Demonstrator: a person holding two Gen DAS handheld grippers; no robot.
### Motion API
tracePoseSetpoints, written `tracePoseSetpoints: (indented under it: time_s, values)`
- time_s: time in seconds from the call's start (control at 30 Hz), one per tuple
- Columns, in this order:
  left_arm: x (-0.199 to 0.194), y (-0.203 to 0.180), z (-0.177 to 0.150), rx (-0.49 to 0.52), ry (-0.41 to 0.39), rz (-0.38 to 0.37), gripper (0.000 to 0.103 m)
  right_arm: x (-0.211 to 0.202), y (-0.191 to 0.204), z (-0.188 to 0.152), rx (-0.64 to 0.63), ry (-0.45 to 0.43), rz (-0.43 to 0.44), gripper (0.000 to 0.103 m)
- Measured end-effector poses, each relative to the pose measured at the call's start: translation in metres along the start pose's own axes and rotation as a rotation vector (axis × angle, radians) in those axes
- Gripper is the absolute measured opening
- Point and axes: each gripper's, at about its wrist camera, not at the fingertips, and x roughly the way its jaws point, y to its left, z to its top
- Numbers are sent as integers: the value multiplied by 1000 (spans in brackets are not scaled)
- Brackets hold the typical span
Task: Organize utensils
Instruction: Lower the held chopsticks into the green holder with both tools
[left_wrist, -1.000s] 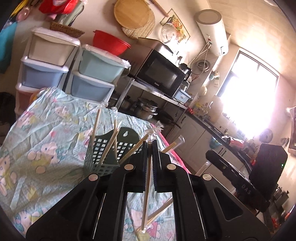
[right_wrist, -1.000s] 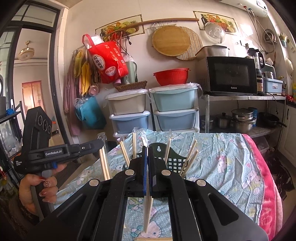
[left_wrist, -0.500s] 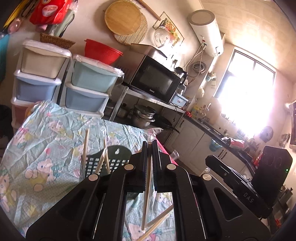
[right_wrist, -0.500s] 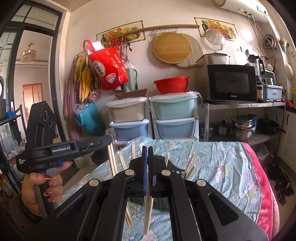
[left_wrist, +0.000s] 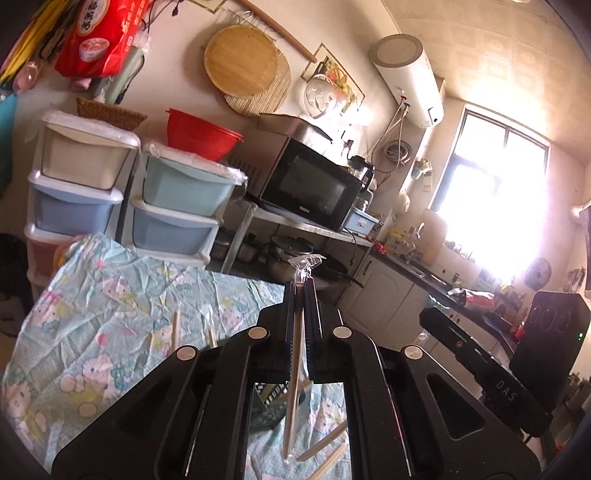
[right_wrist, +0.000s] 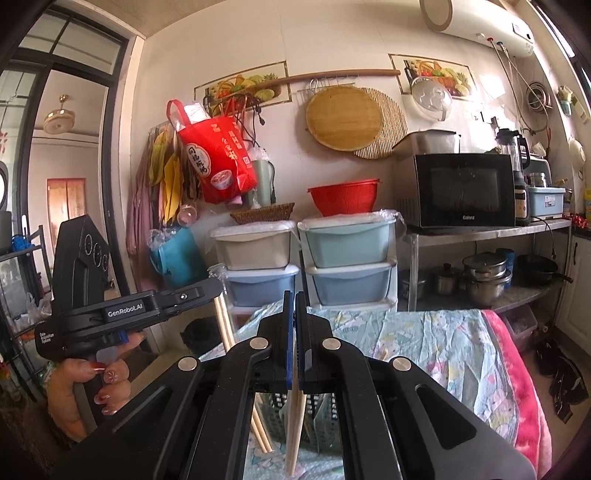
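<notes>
Two fisheye views look out along two black tools over a table (left_wrist: 110, 325) draped in a pale blue cartoon-print cloth, in a cluttered kitchen.

The left hand-held gripper (left_wrist: 300, 286) has its jaws pressed together on a plastic-wrapped pair of chopsticks (left_wrist: 293, 398) that hangs nearly upright. The crumpled wrapper tip sticks out at twelve o'clock above the jaws, and the lower end dangles above the cloth, seen through the tool's frame. From the other camera this same pair (right_wrist: 225, 325) shows as two pale sticks dropping from that tool at nine o'clock, where a hand (right_wrist: 88, 391) with painted nails grips the handle.

The right hand-held gripper (right_wrist: 294, 295) is likewise clamped on a second pair of chopsticks (right_wrist: 295, 432), hanging straight down below the jaws.

A green slotted utensil basket (right_wrist: 321, 417) stands on the table at six o'clock, mostly hidden behind the tool bodies; only patches of mesh show. In the left view two stick tips (left_wrist: 175, 328) rise at eight o'clock beside the tool; their lower parts are covered. Two more chopsticks (left_wrist: 325, 454) lie on the cloth at the bottom edge, cut off by the frame.

Against the far wall stand stacked plastic drawers (right_wrist: 332, 266), four of them clear in the right view, with a red colander (right_wrist: 343, 197) on top and one black microwave (right_wrist: 461, 190) on a metal shelf. The window (left_wrist: 491, 206) is washed out by glare.
</notes>
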Motion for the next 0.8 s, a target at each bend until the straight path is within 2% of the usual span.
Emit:
tracePoseSetpoints:
  time_s: [0.47,0.8]
  values:
    - [-3,11,32,29,-121,98,3,11,-6,31,-12,-69,-34,1]
    - [8,15,37,90,-187,197,3,23,-14,47,-21,-102,-70,1]
